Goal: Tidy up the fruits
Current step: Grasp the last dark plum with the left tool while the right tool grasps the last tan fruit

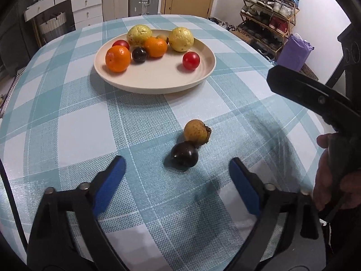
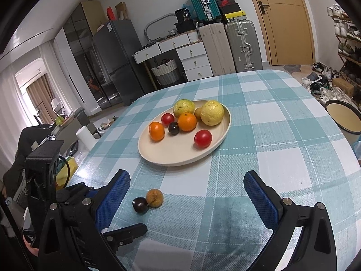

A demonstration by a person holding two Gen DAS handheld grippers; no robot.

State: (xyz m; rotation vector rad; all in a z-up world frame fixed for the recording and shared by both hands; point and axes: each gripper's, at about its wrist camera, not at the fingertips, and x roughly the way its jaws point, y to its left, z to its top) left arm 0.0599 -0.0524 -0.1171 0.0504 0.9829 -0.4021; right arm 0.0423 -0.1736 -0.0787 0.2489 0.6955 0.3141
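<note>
Two small fruits lie touching on the checked tablecloth: a dark purple fruit [image 1: 183, 155] [image 2: 140, 205] and a brownish-yellow fruit [image 1: 195, 132] [image 2: 154, 198] just beyond it. My left gripper [image 1: 177, 161] is open, its blue pads standing either side of the dark fruit without touching it. Farther back, a cream plate [image 1: 155, 83] [image 2: 180, 160] holds two oranges, two red tomatoes, two yellow-green guavas, a dark plum and a small brown fruit. My right gripper [image 2: 187, 175] is open and empty, hovering to the right of the two loose fruits.
A hand [image 1: 331, 176] holds the right gripper's black body [image 1: 315, 97] at the right of the left wrist view. A shoe rack [image 1: 268, 18] and purple bag [image 1: 294, 52] stand past the table's far right edge. A cream basin [image 2: 343, 117] sits beside the table.
</note>
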